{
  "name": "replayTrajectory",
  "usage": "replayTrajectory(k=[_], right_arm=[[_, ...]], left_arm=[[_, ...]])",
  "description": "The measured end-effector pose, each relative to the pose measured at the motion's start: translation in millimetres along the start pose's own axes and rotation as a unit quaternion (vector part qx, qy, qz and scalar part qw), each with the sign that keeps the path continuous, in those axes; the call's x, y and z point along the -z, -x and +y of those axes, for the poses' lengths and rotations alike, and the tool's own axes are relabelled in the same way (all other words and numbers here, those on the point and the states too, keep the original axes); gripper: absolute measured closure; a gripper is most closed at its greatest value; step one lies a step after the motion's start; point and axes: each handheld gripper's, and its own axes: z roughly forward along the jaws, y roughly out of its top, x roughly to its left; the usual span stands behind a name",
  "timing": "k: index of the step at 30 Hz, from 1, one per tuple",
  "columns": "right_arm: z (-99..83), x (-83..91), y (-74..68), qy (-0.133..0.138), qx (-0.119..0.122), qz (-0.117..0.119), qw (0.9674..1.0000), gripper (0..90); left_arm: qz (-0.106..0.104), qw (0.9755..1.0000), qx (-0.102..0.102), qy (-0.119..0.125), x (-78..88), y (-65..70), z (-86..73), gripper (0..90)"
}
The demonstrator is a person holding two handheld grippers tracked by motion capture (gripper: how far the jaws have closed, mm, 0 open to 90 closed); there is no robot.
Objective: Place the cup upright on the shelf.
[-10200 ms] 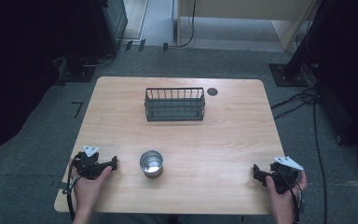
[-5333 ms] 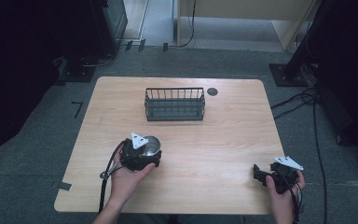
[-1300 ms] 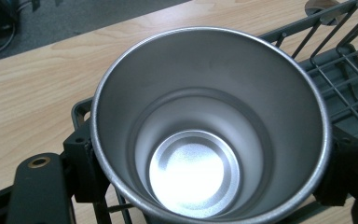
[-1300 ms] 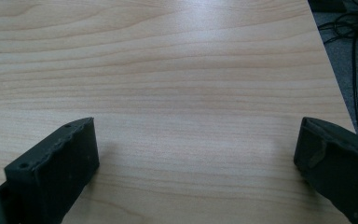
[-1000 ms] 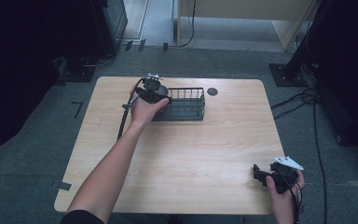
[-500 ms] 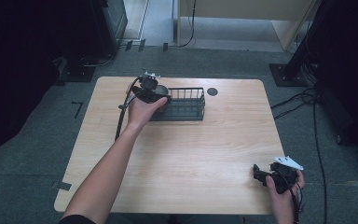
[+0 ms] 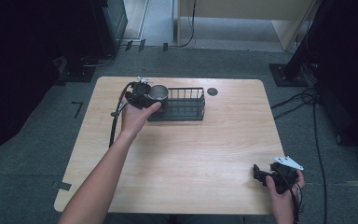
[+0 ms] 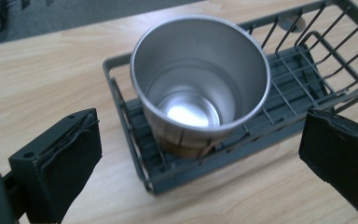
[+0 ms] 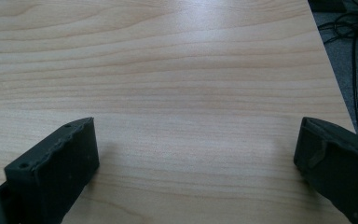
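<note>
A shiny metal cup (image 7: 158, 92) (image 8: 200, 70) stands mouth-up inside the left end of a dark wire basket (image 7: 182, 109) (image 8: 223, 159) at the back of the table. My left gripper (image 7: 149, 95) (image 8: 200, 140) hovers just to the left of the cup. Its jaws have just been opening and now stand wide, with the cup ahead of them and neither pad touching it. At the table's front right corner my right gripper (image 7: 259, 172) (image 9: 196, 135) rests open over bare wood, nothing between its jaws.
The wooden table (image 7: 200, 154) has a small dark round hole (image 7: 212, 91) behind the basket's right end. Cables (image 7: 307, 100) lie on the grey floor to the right, and dark equipment stands beyond the back left corner.
The left gripper has let go of the cup and drawn back slightly to the left; the cup now stands free in the basket. The right hand has kept still.
</note>
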Motion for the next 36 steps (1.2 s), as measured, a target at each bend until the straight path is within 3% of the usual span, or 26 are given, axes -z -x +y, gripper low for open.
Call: replayTrajectory(k=[20,26,29,36], right_arm=[[0.0,0.0,0.0,0.000,0.000,0.000,1.0000,0.0],[0.0,0.0,0.0,0.000,0.000,0.000,1.0000,0.0],[0.0,0.0,0.0,0.000,0.000,0.000,1.0000,0.0],[0.0,0.0,0.0,0.000,0.000,0.000,1.0000,0.0]], left_arm=[[0.013,0.9998,0.001,0.018,24.0,1.2,-36.4,0.0],[0.016,0.9997,0.006,0.017,30.9,-2.9,-52.0,0.0],[0.027,0.9995,0.004,0.018,34.4,-5.7,-60.3,0.0],[0.030,0.9990,0.020,0.027,43.6,-14.3,-79.9,0.0]])
